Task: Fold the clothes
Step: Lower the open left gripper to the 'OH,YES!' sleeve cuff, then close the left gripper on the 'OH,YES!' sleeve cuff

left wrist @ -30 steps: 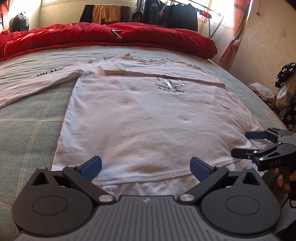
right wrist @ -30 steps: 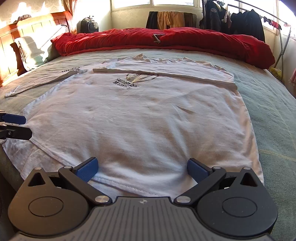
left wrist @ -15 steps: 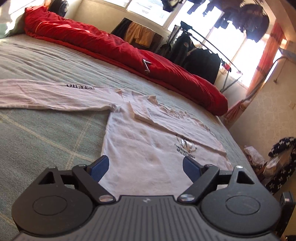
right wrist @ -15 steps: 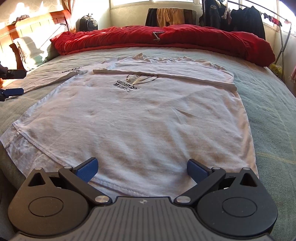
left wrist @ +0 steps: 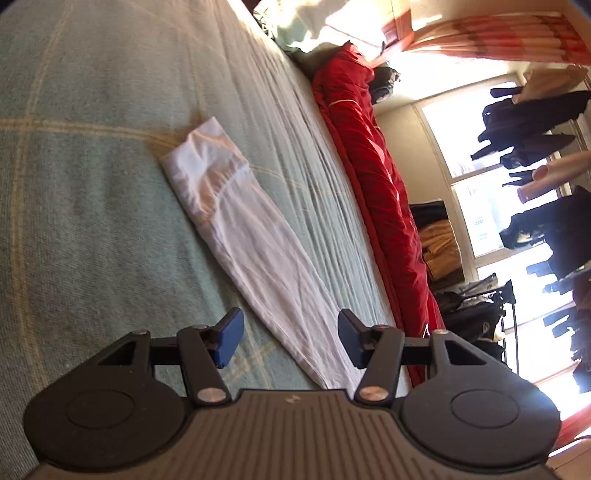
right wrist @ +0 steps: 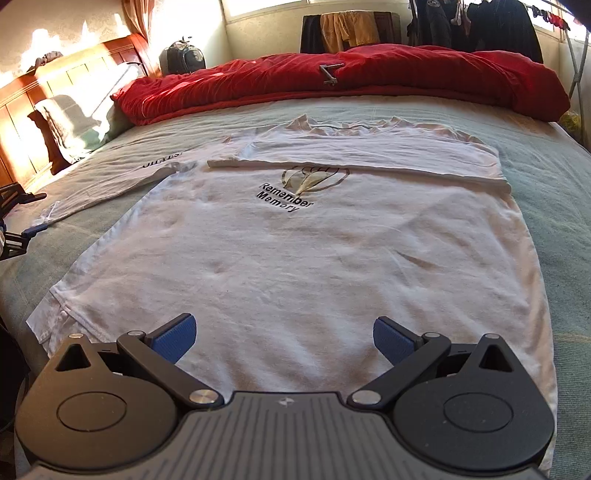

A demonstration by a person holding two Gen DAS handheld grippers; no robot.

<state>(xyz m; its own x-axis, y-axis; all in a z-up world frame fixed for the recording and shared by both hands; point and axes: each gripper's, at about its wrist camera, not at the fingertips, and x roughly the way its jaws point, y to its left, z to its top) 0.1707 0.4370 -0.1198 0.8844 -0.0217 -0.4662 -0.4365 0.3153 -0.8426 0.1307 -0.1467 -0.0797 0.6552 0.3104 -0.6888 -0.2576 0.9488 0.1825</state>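
A white long-sleeved shirt (right wrist: pixel 295 258) printed "Remember Memory" lies flat, front up, on the bed. One sleeve (right wrist: pixel 369 155) is folded across the chest. The other sleeve (right wrist: pixel 122 177) stretches out to the left. My left gripper (left wrist: pixel 290 338) is rolled onto its side over that sleeve (left wrist: pixel 258 251), a little short of the cuff (left wrist: pixel 203 162). Its jaws are closing with the sleeve lying between the blue pads (left wrist: pixel 229 338), which do not press on it. It also shows at the right wrist view's left edge as the left gripper (right wrist: pixel 33 214). My right gripper (right wrist: pixel 284 338) stands open over the shirt's hem.
The pale green bedcover (right wrist: pixel 554 166) lies under the shirt. A red duvet (right wrist: pixel 369 81) is bunched along the far side. A wooden headboard (right wrist: pixel 55 92) with a pillow stands at left, a backpack (right wrist: pixel 183 57) behind it. Dark clothes hang on a rack (right wrist: pixel 480 26).
My left gripper has swung left from the shirt's hem to the stretched-out sleeve, rolled onto its side, and its jaws have narrowed. The right gripper has lifted slightly over the hem.
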